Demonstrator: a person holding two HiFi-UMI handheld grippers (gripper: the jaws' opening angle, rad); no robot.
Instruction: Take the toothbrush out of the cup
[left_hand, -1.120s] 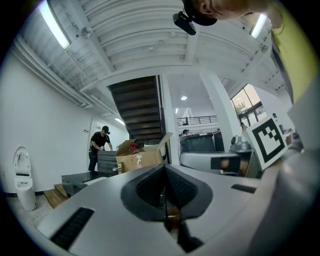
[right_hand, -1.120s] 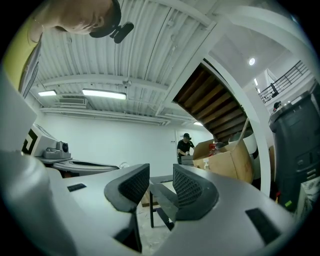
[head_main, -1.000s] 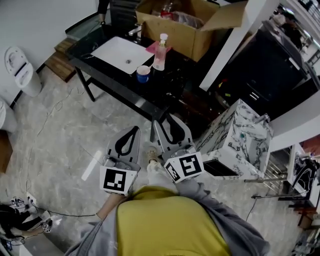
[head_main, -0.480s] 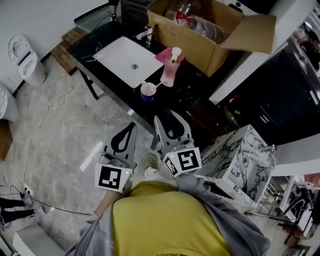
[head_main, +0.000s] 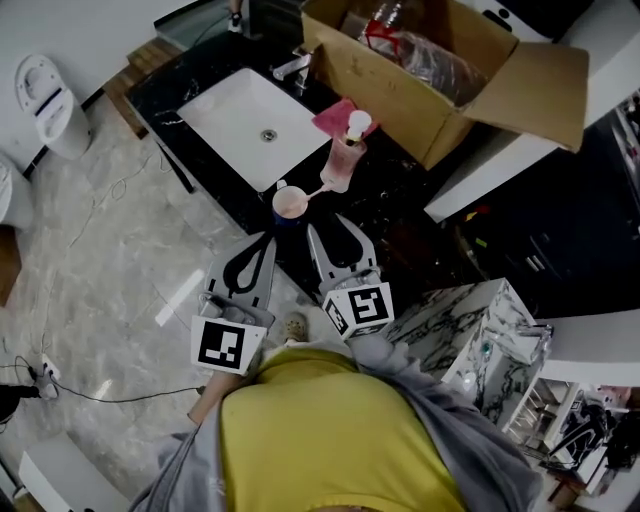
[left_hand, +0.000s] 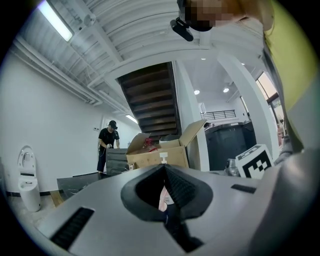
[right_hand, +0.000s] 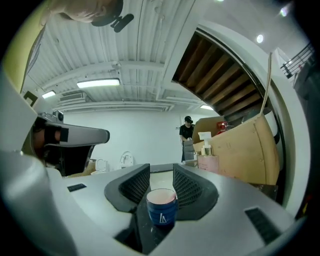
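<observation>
Claw check: holding right claw (head_main: 328, 228) partly open, empty, left claw (head_main: 268, 241) pinched shut on nothing. Getting way closer to small blue cup (head_main: 290, 204) on black table (head_main: 390, 190), white toothbrush (head_main: 313, 191) sticking out, lining up for grabbing.

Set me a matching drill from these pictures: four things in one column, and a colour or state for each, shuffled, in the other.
Things:
1. cup
2. pump bottle
3. left gripper
4. right gripper

Colour or state:
A. jaws apart
B. pink
C. blue outside
D. jaws together

Pairs: 1-C, 2-B, 3-D, 4-A.
</observation>
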